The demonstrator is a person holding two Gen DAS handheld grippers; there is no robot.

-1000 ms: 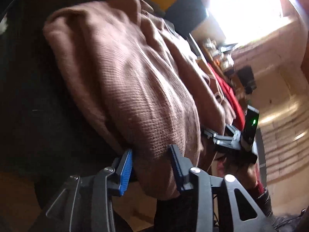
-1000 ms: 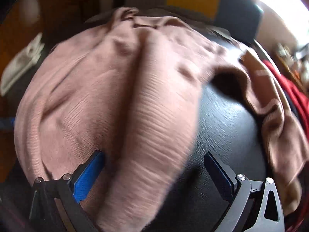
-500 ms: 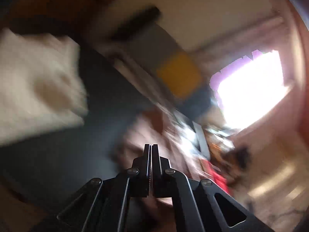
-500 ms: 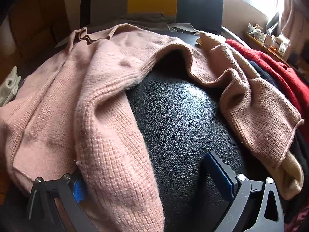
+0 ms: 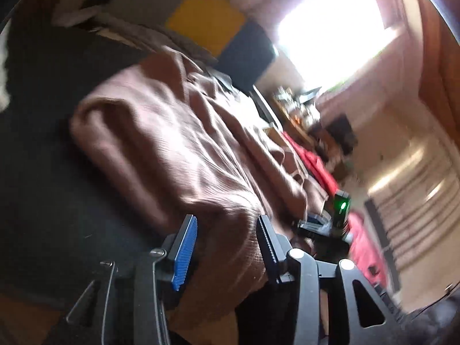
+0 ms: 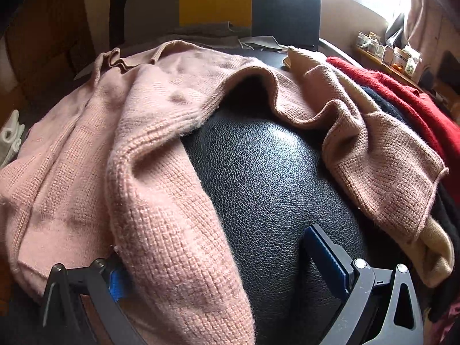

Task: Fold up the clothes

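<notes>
A pink knit sweater [image 6: 72, 172] lies rumpled on a black leather surface [image 6: 258, 172]. In the right wrist view my right gripper [image 6: 212, 256] stands wide open low over that surface. One sleeve [image 6: 172, 230] drapes over its left finger and runs down between the jaws, and the right finger is bare. In the blurred left wrist view the sweater [image 5: 178, 143] bunches at my left gripper [image 5: 227, 244]. A fold of its edge fills the gap between the blue pads while the jaws are opening. The right gripper's body, with a green light [image 5: 340, 207], shows beyond.
A red garment [image 6: 402, 100] and dark clothes are piled at the right, with a tan piece [image 6: 437, 258] under the sweater's other sleeve [image 6: 382, 166]. A grey, yellow and dark backrest [image 6: 215, 0] stands behind. White cloth [image 6: 11, 141] lies far left. A shelf with jars [image 6: 385, 49] is by the window.
Half a second ago the left view showed shut, empty jaws swung toward the room; now the jaws are apart at the sweater's edge again. The right view steadied and has held still since.
</notes>
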